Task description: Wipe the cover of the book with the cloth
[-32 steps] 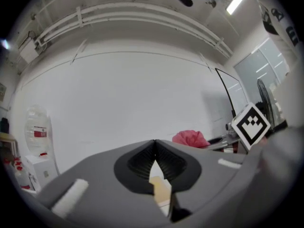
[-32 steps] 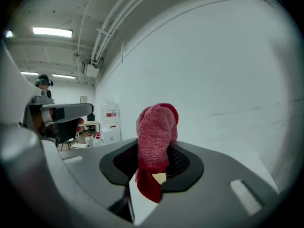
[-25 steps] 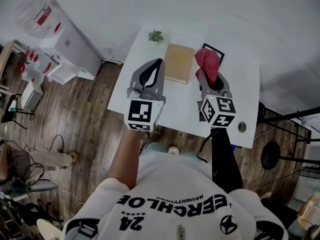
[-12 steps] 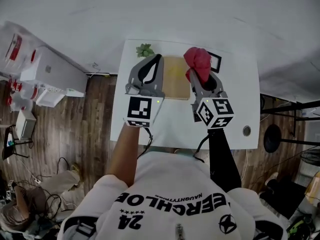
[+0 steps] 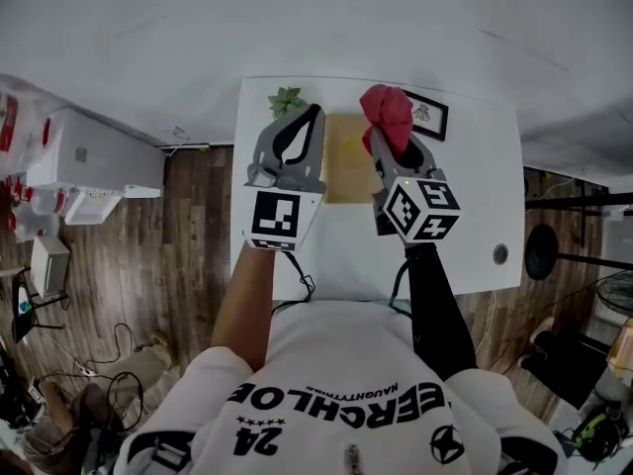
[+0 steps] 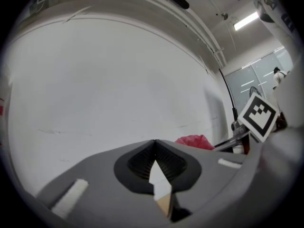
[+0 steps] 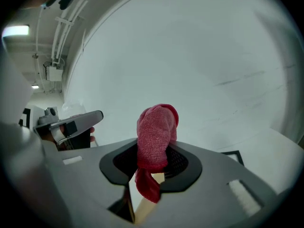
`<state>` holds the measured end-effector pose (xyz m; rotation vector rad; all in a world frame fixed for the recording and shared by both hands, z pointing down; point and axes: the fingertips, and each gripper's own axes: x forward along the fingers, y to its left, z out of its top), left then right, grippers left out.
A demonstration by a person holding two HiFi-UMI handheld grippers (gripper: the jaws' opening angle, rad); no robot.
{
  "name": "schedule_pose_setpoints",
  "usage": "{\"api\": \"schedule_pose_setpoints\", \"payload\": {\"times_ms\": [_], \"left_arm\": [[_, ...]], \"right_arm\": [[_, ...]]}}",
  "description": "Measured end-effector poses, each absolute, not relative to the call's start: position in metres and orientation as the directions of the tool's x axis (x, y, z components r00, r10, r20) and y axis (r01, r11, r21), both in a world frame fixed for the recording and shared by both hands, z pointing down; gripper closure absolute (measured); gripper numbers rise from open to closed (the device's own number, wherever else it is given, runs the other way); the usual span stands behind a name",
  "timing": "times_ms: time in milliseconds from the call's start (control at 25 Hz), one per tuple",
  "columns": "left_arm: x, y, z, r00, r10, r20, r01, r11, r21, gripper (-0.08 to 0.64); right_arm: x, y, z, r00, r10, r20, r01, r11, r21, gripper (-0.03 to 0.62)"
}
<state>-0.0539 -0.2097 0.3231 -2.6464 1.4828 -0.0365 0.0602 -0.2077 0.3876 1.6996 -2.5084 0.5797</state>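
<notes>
A tan book (image 5: 348, 156) lies flat on the white table (image 5: 465, 206), partly hidden between my two grippers. My right gripper (image 5: 389, 146) is shut on a red cloth (image 5: 388, 115), which bunches up above its jaws (image 7: 156, 137) over the book's right edge. A strip of the book (image 7: 148, 204) shows below the hanging cloth. My left gripper (image 5: 300, 127) is shut with nothing in it, hovering over the book's left edge. The cloth (image 6: 195, 141) peeks over the left gripper's body.
A small green plant (image 5: 287, 100) stands at the table's far left corner. A black-framed picture (image 5: 429, 116) lies at the far right of the book. A round hole (image 5: 500, 254) sits near the table's right front edge. Wooden floor and cabinets lie to the left.
Both grippers have shifted left relative to the book; the cloth now sits over the book's right edge instead of over the framed picture. The head view has also shifted.
</notes>
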Motion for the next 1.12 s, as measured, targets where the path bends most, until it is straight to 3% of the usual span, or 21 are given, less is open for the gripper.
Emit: {"api": "schedule_pose_setpoints", "payload": {"times_ms": [160, 400, 640, 960, 1120], "left_arm": [[-0.054, -0.226, 0.34, 0.534, -0.845, -0.012, -0.842, -0.531, -0.095, 0.515], [-0.051, -0.243, 0.354, 0.528, -0.849, -0.005, -0.844, -0.524, -0.111, 0.515], [-0.055, -0.254, 0.369, 0.516, -0.856, 0.028, -0.851, -0.516, -0.1, 0.515], [-0.059, -0.257, 0.381, 0.502, -0.863, 0.054, -0.86, -0.505, -0.07, 0.515], [-0.058, -0.254, 0.385, 0.504, -0.861, 0.064, -0.859, -0.507, -0.066, 0.515]], "right_arm": [[0.043, -0.222, 0.415, -0.477, -0.819, 0.319, -0.856, 0.35, -0.38, 0.489], [0.032, -0.242, 0.462, -0.484, -0.736, 0.474, -0.865, 0.319, -0.387, 0.489], [0.02, -0.261, 0.514, -0.448, -0.605, 0.658, -0.894, 0.305, -0.329, 0.489], [0.005, -0.267, 0.576, -0.368, -0.463, 0.806, -0.918, 0.316, -0.238, 0.489], [0.001, -0.266, 0.585, -0.333, -0.459, 0.824, -0.922, 0.342, -0.182, 0.489]]}}
